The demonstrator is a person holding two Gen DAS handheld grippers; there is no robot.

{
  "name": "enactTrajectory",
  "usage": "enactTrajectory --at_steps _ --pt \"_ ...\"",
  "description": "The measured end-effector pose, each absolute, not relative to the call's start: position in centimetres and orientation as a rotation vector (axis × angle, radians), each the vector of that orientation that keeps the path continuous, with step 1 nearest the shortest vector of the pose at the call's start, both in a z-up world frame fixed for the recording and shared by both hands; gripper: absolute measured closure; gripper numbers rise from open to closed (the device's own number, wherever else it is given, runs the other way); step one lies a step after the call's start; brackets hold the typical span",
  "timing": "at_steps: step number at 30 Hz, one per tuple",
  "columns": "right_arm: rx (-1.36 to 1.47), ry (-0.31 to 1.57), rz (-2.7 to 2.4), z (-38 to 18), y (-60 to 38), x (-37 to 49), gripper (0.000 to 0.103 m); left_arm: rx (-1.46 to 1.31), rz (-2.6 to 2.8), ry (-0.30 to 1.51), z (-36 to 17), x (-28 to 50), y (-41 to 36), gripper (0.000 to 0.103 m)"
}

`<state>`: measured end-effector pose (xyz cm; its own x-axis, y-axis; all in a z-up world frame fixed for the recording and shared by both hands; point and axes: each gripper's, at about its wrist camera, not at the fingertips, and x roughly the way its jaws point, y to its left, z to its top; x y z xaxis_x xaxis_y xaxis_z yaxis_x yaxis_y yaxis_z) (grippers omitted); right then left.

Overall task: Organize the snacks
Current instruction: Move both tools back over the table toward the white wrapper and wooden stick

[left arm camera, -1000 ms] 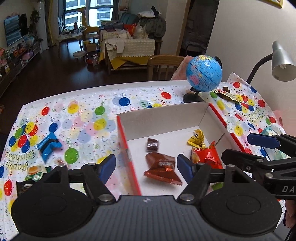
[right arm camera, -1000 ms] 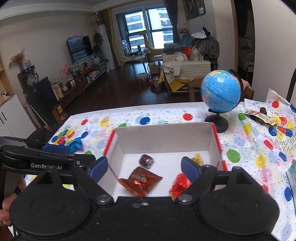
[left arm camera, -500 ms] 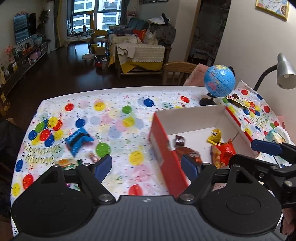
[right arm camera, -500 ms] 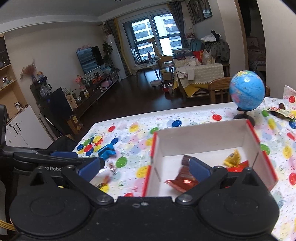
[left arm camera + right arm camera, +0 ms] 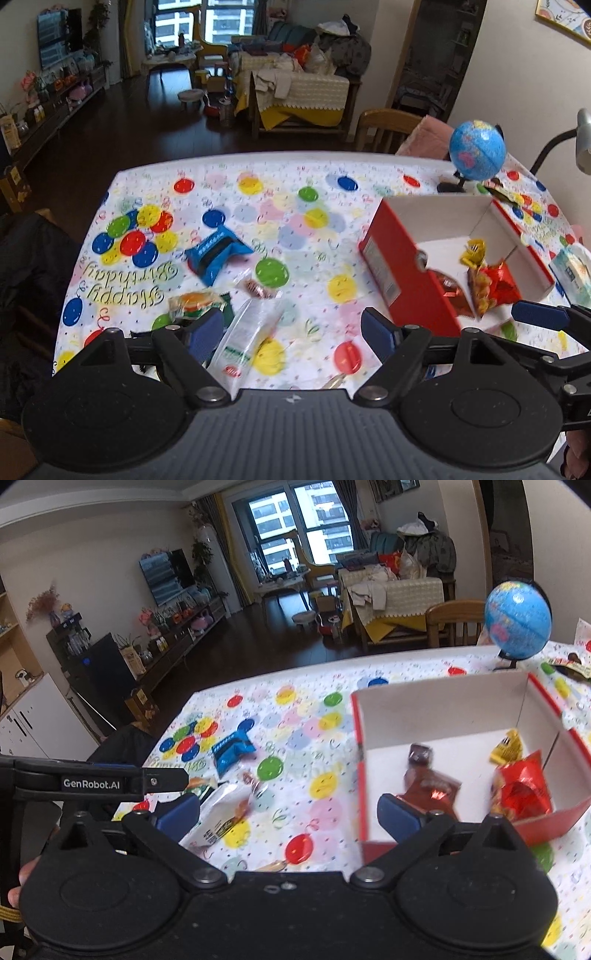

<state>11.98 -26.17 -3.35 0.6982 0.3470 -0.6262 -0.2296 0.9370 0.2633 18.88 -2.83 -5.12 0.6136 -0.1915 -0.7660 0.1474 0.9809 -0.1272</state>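
A red box with a white inside [image 5: 391, 258] [image 5: 436, 705] stands on the right of the table and holds a brown packet [image 5: 430, 788], a small dark candy [image 5: 419, 753], a yellow candy [image 5: 509, 746] and a red bag [image 5: 524, 790]. Loose snacks lie to its left: a blue packet [image 5: 216, 254] [image 5: 232, 749], a clear white packet [image 5: 251, 332] [image 5: 221, 812], a small wrapped candy [image 5: 256, 288] and a green-orange packet [image 5: 195, 304]. My left gripper [image 5: 291, 334] is open and empty above the loose snacks. My right gripper [image 5: 288, 814] is open and empty beside the box.
A blue globe [image 5: 476, 149] [image 5: 517, 620] stands behind the box. A desk lamp [image 5: 580, 136] is at the far right. Another wrapper [image 5: 569, 664] lies by the globe. A tissue pack [image 5: 572, 269] lies right of the box. The table wears a balloon-print cloth [image 5: 295, 214].
Both grippers have swung left, away from above the box, toward the loose snacks on the cloth. Both stay open and empty.
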Motion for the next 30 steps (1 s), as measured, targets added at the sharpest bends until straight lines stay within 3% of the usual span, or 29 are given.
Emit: enactTrajectory --at_steps 14,30 --pt "0.149 0.849 0.243 -7.8 -20.3 12.8 0.006 -0.009 -0.231 0.989 -10.4 21.2 0.7 0.021" --pt "0.079 1.055 0.165 -14.2 -16.5 15.6 0.035 0.086 -0.27 1.084 -15.6 24.1 0.0 0.021"
